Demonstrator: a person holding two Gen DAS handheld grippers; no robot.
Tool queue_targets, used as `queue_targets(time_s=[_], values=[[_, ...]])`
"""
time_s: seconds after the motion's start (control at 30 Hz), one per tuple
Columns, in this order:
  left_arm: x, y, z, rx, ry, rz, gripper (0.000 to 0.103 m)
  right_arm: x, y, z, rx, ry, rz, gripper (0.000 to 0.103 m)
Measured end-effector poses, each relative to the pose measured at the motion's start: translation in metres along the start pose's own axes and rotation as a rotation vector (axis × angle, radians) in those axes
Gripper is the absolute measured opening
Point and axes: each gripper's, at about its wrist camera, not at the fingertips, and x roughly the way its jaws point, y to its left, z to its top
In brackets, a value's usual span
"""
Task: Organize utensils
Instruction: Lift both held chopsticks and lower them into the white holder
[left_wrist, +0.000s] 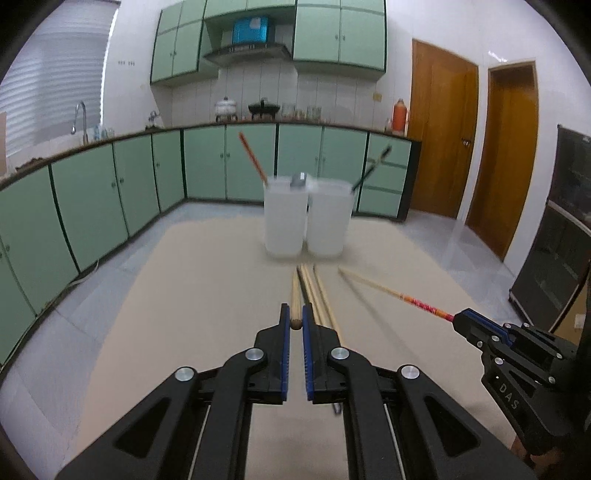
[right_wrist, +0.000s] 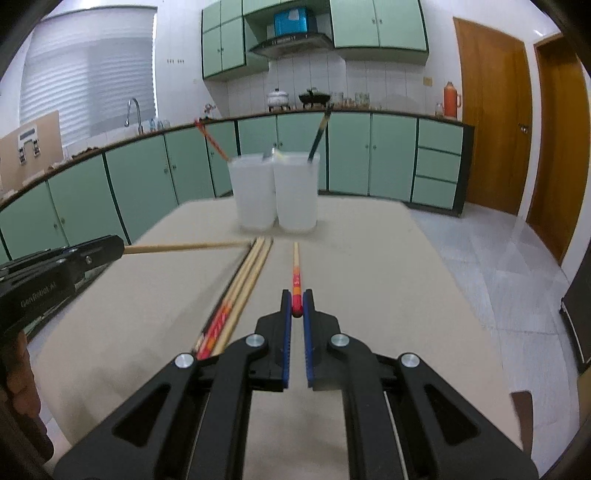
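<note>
My left gripper (left_wrist: 295, 320) is shut on the brown end of a plain wooden chopstick (left_wrist: 295, 295), lifted above the beige table (left_wrist: 177, 295). My right gripper (right_wrist: 297, 306) is shut on the red end of a red-patterned chopstick (right_wrist: 296, 275), also raised; in the left wrist view this chopstick (left_wrist: 391, 291) slants in from the right gripper (left_wrist: 460, 320). Several more chopsticks (right_wrist: 247, 280) lie side by side on the table. Two white translucent cups (right_wrist: 275, 192) stand at the table's far end. A red chopstick (right_wrist: 210, 140) leans in the left cup and a dark one (right_wrist: 319, 133) in the right.
Green kitchen cabinets (left_wrist: 110, 192) run along the far and left walls, with a sink tap (right_wrist: 133, 110) at the left. Wooden doors (left_wrist: 439, 140) stand at the right. A dark cabinet (left_wrist: 561, 240) sits at the right edge. A person's hand (right_wrist: 18, 369) holds the left gripper.
</note>
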Motion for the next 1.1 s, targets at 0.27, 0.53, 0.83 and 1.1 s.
queue_targets(time_s=[0.27,0.53,0.83,1.1], values=[[-0.004,0.005,0.048,0.000,-0.088,-0.008,0.006,-0.014,-0.008,0.050,0.002,-0.072,0.025,0.005],[0.004,0.008,0.084,-0.001,-0.119,-0.022,0.006,-0.009,-0.023,0.111,0.039,-0.079,0.084,0.005],[0.005,0.017,0.105,-0.003,-0.129,-0.040,0.006,0.000,-0.022,0.153,0.034,-0.045,0.127,0.005],[-0.001,0.023,0.125,-0.017,-0.146,-0.059,0.006,0.001,-0.021,0.183,0.018,-0.065,0.163,0.005]])
